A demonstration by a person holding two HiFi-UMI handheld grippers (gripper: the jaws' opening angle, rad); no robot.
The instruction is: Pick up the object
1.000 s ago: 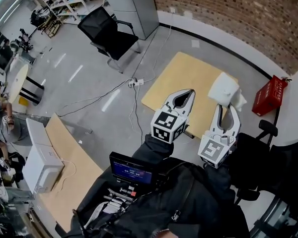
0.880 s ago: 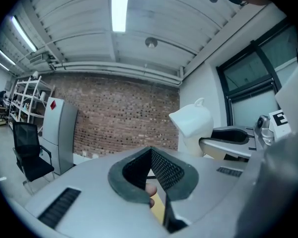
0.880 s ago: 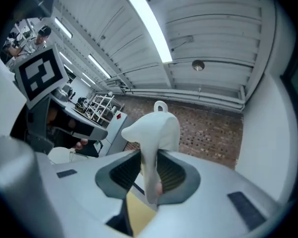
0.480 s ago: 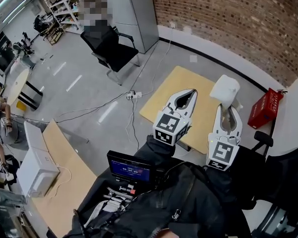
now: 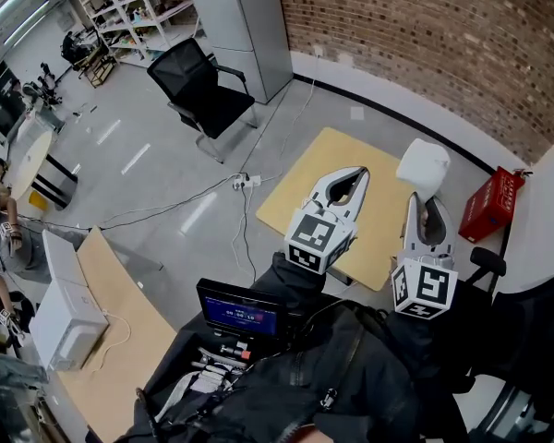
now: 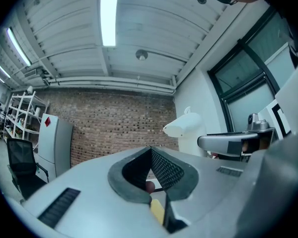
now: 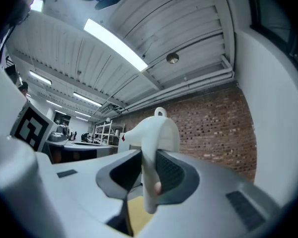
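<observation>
The white moulded figure [image 5: 423, 167] with a small loop on top hangs just over the far right corner of the yellow table [image 5: 323, 169]. My right gripper [image 5: 425, 201] has it between its jaws, which are closing, and the pads press on its lower part. In the right gripper view the figure [image 7: 156, 133] stands upright in the right gripper [image 7: 148, 170]. My left gripper [image 5: 354, 175] hovers over the table's middle, open and with nothing between its jaws. In the left gripper view the left gripper [image 6: 150, 167] faces the brick wall, with the figure [image 6: 186, 130] off to its right.
A black office chair [image 5: 198, 72] and a grey cabinet [image 5: 235, 17] stand at the back. A power strip with cables [image 5: 245, 183] lies on the floor left of the table. A red box [image 5: 491, 206] sits to the right. A wooden desk with a white box [image 5: 65, 317] is at lower left.
The right gripper has come in on the white figure and raised it a little off the table corner. The left gripper has hardly moved.
</observation>
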